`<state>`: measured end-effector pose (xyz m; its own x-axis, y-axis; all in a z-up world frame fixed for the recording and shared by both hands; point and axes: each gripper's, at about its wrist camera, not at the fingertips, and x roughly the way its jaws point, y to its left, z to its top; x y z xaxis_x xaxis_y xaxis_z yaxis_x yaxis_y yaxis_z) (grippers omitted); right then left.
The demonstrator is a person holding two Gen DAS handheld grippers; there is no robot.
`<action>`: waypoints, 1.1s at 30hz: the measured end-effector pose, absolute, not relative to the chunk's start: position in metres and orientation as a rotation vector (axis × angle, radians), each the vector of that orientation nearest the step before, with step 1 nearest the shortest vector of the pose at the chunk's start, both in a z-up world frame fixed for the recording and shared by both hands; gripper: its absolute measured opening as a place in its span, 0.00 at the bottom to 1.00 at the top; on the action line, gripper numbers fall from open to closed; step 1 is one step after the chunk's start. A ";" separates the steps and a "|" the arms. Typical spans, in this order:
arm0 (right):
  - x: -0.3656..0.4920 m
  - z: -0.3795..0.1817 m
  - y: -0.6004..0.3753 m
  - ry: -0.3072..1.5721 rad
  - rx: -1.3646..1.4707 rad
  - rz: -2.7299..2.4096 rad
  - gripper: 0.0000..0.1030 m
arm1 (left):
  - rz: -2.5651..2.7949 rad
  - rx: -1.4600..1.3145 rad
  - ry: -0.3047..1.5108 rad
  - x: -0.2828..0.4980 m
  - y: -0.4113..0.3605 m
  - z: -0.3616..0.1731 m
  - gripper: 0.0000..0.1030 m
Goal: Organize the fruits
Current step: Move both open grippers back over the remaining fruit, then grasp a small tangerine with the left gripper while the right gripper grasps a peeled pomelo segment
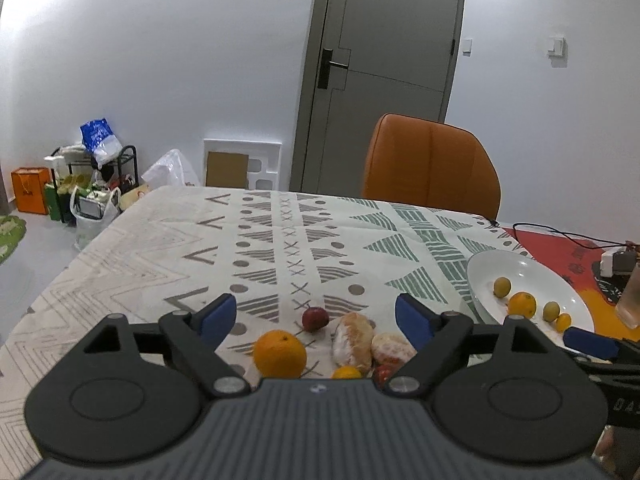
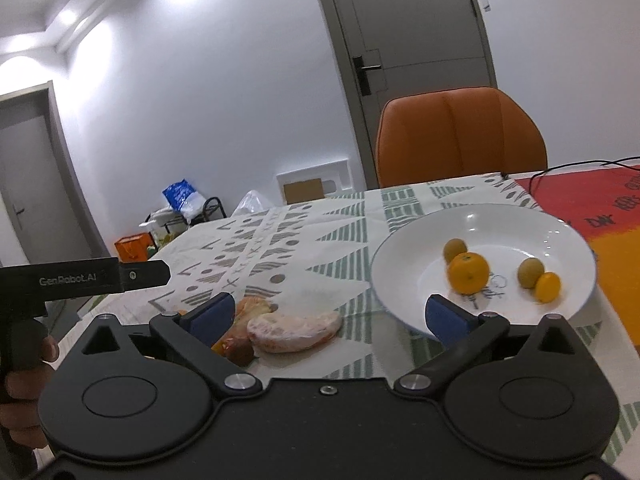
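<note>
White plate holds four fruits; beside it lie peeled segments and a whole orange, likely firm, best gripped across its middle. Left gripper and right gripper gape wide, empty.

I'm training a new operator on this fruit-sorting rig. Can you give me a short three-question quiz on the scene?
1. How many fruits lie in the white plate?
2. True or false: the left claw is shut on the big orange.
3. Which lies farthest from the left camera: A) big orange, B) red fruit, C) peeled segment?

Key: 1. four; 2. false, it is open and empty, as is the right claw; 3. B.
</note>
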<state>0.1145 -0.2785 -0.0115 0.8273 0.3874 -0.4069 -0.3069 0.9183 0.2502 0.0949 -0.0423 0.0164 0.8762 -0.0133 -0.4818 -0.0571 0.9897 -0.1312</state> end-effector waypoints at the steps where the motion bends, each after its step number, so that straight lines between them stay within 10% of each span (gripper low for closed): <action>1: 0.115 -0.012 -0.276 0.472 0.172 0.373 1.00 | 0.023 -0.154 0.502 0.094 -0.039 0.015 0.83; 33: 0.142 -0.045 -0.236 0.591 0.061 0.418 0.90 | -0.100 -0.262 0.649 0.113 -0.038 -0.038 0.35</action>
<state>0.1419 -0.2364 -0.0455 0.7492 0.3994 -0.5284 -0.3650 0.9146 0.1739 0.1126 -0.0377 -0.0377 0.7930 -0.1731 -0.5841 0.0101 0.9624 -0.2715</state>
